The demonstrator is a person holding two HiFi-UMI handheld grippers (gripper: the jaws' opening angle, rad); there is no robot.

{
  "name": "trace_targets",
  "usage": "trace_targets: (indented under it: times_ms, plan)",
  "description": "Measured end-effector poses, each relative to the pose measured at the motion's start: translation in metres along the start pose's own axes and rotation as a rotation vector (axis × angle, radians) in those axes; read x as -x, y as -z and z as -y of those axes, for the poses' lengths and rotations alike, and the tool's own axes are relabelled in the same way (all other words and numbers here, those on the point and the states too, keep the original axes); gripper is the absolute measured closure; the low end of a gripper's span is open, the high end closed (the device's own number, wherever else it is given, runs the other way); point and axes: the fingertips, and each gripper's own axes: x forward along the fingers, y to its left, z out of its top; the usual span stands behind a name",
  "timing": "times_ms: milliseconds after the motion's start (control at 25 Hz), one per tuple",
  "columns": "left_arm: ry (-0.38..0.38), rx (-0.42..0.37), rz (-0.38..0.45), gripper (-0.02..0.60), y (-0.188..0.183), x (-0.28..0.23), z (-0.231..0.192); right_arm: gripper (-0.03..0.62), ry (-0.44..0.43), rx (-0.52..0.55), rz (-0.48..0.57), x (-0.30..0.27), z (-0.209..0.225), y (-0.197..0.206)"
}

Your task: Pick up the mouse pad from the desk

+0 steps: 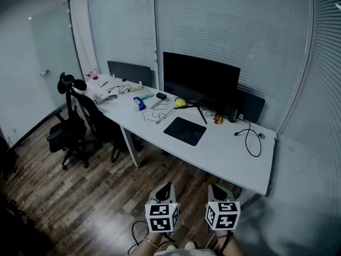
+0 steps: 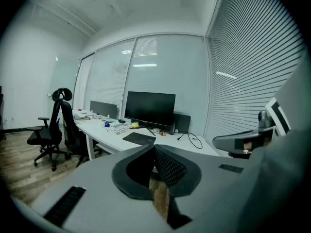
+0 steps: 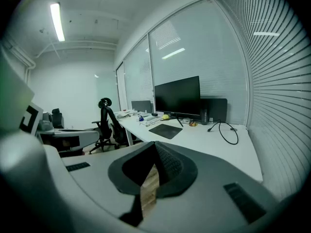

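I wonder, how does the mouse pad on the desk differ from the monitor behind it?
The mouse pad lies flat on the desk; the monitor stands upright. The mouse pad is clearly smaller than the monitor. The mouse pad sits nearer the desk's front edge, the monitor along its back. Both are dark and rectangular.

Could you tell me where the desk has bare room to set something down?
The desk is bare along its front edge, and between the mouse pad and the black cable. It is crowded left of the monitor with wires and small items.
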Motion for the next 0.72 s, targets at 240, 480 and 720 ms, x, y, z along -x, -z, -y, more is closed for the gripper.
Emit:
trace_targets:
  times_ms: [240, 480, 720]
  plan:
    - [-0.007, 0.001, -0.001, 0.565, -0.001, 0.001, -0.009, 0.562, 0.0, 0.006, -0.002, -0.004, -0.005, -0.001]
    - [-0.017, 0.002, 0.001, 0.565, -0.002, 0.003, -0.017, 0.56, -0.015, -0.023, 0.017, -0.007, -0.012, -0.005]
    - [-0.024, -0.013, 0.005, 0.564, 0.001, 0.004, -0.032, 0.56, -0.009, -0.032, 0.007, -0.017, -0.022, 0.0]
